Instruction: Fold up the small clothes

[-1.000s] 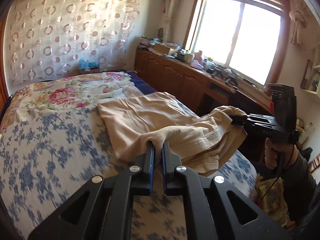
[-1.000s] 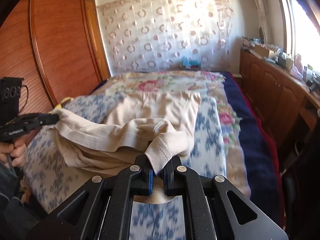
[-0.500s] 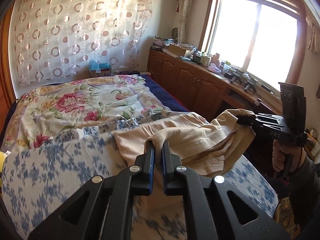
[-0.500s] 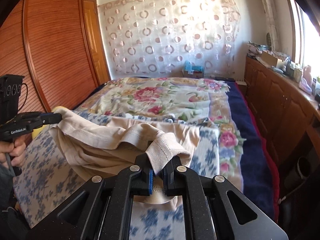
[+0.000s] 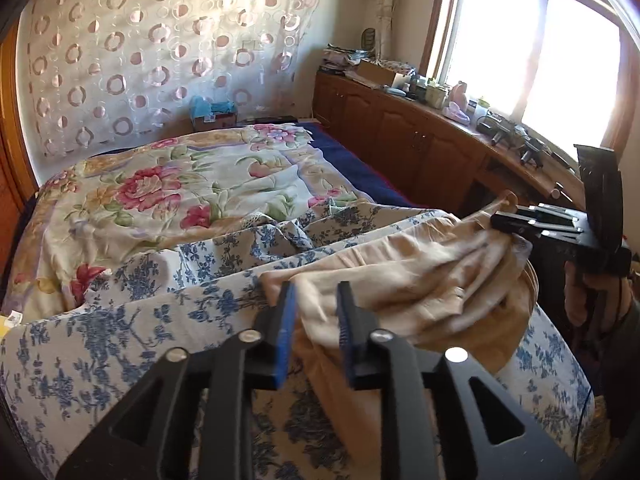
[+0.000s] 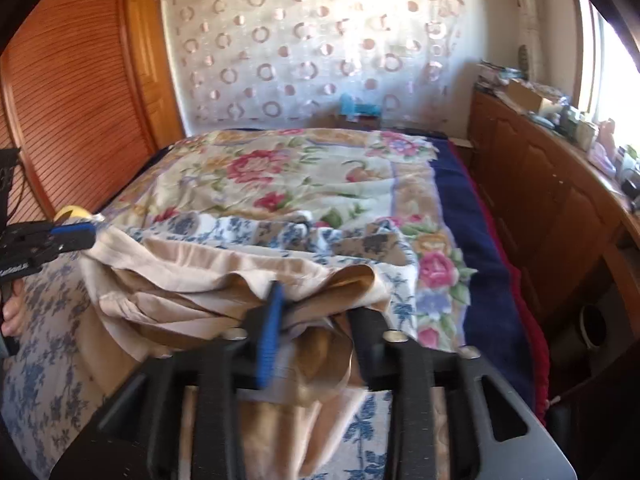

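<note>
— Opening, both of them: your left gripper has its jaws spreading apart, and a fold of the beige garment lies in the gap between the blue pads with neither pad pressing on it.

— And my right one?

— Your right gripper is parting as well. The hem of the beige garment is draped over and between its fingers, loose, not pinched. The picture is blurred there, so the exact lie of the hem you'll have to take roughly.

— Where does the garment sit?

— It lies bunched in loose folds on the blue-flowered sheet at the near end of the bed, stretched between your two grippers. Beyond it you have the quilt with red flowers, and the wooden cabinet runs along under the window.
</note>
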The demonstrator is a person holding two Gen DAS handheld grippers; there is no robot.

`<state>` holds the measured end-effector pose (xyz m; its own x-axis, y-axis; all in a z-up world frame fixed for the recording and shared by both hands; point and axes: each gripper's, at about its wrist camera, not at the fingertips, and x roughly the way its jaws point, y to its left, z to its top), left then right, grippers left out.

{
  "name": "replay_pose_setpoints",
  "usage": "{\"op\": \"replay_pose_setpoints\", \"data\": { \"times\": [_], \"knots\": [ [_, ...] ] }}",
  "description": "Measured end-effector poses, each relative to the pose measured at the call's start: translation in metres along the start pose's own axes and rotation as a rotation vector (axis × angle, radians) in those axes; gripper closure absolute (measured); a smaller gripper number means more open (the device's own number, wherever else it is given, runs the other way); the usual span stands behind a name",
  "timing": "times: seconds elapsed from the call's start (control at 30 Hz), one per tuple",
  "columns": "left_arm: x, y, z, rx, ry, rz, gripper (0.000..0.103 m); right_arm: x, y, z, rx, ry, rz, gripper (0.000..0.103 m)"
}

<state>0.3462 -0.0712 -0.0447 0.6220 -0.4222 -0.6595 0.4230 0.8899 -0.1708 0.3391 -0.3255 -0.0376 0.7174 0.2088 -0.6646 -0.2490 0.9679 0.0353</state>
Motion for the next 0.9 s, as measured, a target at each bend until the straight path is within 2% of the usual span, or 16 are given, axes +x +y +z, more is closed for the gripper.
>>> {"op": "replay_pose_setpoints", "data": {
  "times": [0.1,0.23,0.33,0.53,0.63,0.73,0.8,0.87,0.9],
  "knots": [
    [-0.010,0.001,-0.006,0.016,0.020,-0.008,0.071,-0.016,-0.003,-0.003,-0.011,-0.019,-0.011,0.061],
    [-0.011,-0.004,-0.019,0.045,0.074,-0.036,0.067,-0.031,-0.004,-0.014,-0.031,-0.004,0.002,0.054],
    [0.002,-0.015,-0.028,0.080,0.127,-0.057,0.067,-0.035,0.000,-0.023,-0.047,0.022,0.019,0.053],
    [0.031,-0.034,-0.021,0.113,0.166,-0.059,0.067,-0.027,0.009,-0.029,-0.113,0.075,0.063,0.053],
    [0.042,-0.036,-0.013,0.121,0.165,-0.040,0.067,-0.024,0.009,-0.032,-0.127,0.088,0.082,0.052],
    [0.050,-0.033,-0.006,0.113,0.155,-0.032,0.067,-0.025,0.006,-0.035,-0.119,0.073,0.102,0.042],
    [0.055,-0.028,-0.004,0.101,0.154,-0.022,0.067,-0.022,0.003,-0.037,-0.112,0.077,0.101,0.041],
    [0.061,-0.021,0.000,0.084,0.145,0.009,0.067,-0.014,0.001,-0.036,-0.106,0.088,0.104,0.041],
    [0.064,-0.015,0.002,0.072,0.131,0.051,0.067,-0.011,0.000,-0.036,-0.104,0.092,0.108,0.041]
  ]
}}
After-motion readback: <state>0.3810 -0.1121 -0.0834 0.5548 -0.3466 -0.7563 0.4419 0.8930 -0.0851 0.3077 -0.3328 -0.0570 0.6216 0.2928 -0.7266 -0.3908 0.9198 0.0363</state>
